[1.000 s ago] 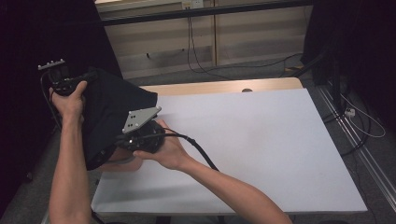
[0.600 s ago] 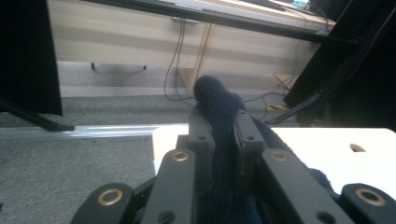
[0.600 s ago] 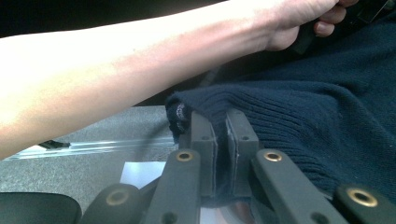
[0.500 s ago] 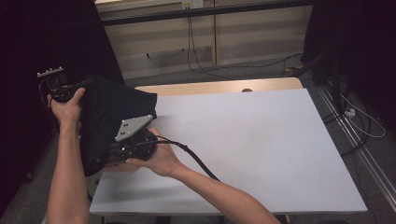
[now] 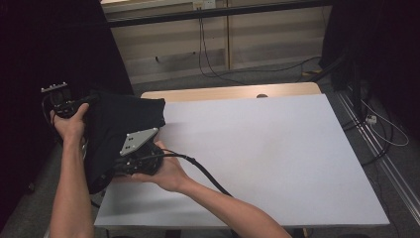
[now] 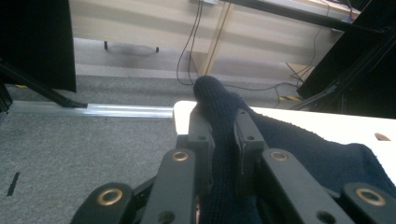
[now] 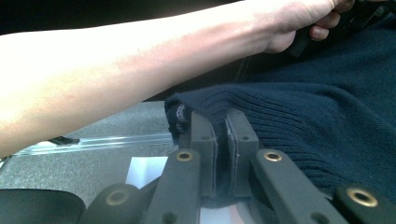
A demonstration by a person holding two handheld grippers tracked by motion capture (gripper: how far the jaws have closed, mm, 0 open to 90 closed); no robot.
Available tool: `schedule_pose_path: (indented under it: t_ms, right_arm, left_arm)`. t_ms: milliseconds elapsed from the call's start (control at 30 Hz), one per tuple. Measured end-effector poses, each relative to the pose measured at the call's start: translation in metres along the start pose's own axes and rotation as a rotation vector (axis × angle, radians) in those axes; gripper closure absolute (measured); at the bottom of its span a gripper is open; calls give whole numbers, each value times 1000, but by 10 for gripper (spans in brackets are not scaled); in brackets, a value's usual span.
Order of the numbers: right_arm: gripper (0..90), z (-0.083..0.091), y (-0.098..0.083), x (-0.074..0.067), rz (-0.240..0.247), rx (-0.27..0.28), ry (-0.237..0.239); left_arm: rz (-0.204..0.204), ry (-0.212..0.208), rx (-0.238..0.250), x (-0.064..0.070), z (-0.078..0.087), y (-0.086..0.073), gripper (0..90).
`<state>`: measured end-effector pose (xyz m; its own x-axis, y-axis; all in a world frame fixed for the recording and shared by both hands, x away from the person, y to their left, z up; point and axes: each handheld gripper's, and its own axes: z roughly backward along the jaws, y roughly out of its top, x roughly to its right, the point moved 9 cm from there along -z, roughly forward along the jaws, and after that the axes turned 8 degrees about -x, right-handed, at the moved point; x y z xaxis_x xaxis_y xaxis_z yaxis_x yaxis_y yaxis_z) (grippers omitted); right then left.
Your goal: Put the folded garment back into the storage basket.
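Dark knit garment [image 5: 119, 134] hangs bunched at left of high view, over white table's [image 5: 257, 153] left edge | left gripper [image 6: 223, 128] pinches a fold | right gripper [image 7: 223, 135] pinches its ribbed edge

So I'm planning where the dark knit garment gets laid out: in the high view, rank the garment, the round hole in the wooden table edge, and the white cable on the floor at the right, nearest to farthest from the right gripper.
1. dark knit garment: clamped in the right gripper, at the table's left edge.
2. round hole: far wooden edge, past the middle.
3. white cable: on the floor beyond the table's right side.
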<state>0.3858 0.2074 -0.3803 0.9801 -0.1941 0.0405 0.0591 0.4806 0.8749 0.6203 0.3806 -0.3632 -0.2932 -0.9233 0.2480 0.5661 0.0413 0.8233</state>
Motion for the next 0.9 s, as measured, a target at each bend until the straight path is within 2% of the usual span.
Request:
schedule_pose_path:
  t_ms: [200, 267, 533, 633, 900]
  right_arm:
    - [842, -5, -2, -4, 4, -11, 7]
    - [842, -6, -3, -5, 6, -15, 7]
    - [842, -11, -4, -12, 10, -22, 16]
    - [842, -14, -5, -15, 10, -23, 19]
    - [842, -16, -4, -17, 10, -24, 24]
  left_arm:
    - [4, 18, -11, -7, -1, -7, 808]
    - [-9, 40, -41, -10, -3, -14, 807]
    - [1, 36, -45, -17, -1, -23, 807]
    - [-8, 48, -55, -20, 0, -25, 807]
    - [-1, 57, -64, -25, 4, -28, 807]
